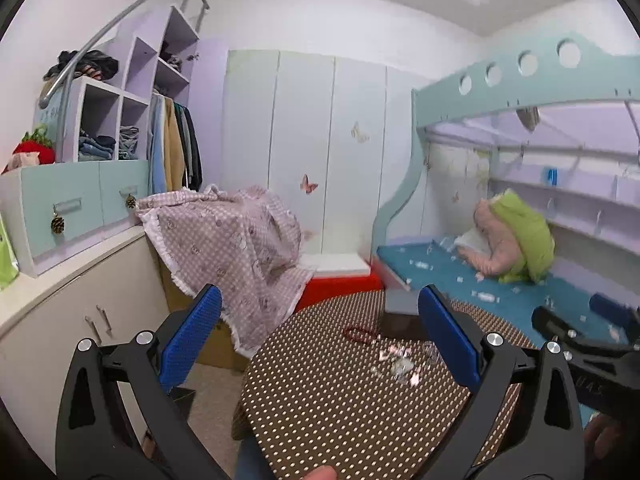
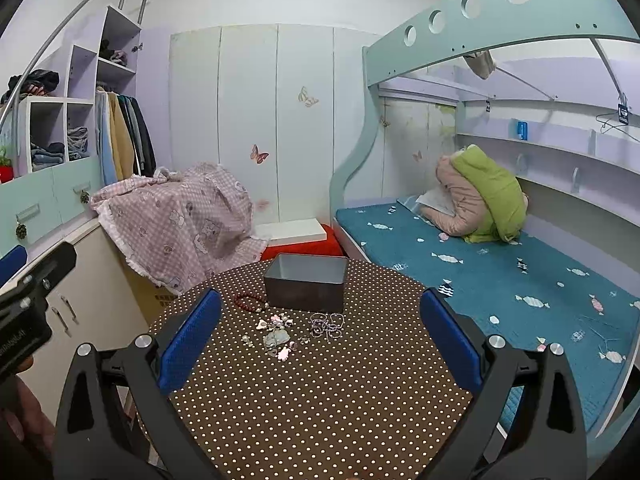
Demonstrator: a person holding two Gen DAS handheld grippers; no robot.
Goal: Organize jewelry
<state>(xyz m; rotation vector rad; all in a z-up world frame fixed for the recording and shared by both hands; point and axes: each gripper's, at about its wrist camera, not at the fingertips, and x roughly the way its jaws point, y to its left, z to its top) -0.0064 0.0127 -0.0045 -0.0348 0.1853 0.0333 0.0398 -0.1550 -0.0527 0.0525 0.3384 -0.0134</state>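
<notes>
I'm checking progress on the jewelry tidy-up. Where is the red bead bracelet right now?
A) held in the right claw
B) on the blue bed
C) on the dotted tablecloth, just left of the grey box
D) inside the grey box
C: the red bead bracelet lies on the dotted tablecloth beside the left corner of the grey box; the right claw is open and holds nothing.

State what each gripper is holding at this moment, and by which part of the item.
Nothing is held. The left gripper and right gripper are both open and empty above the table.
</notes>
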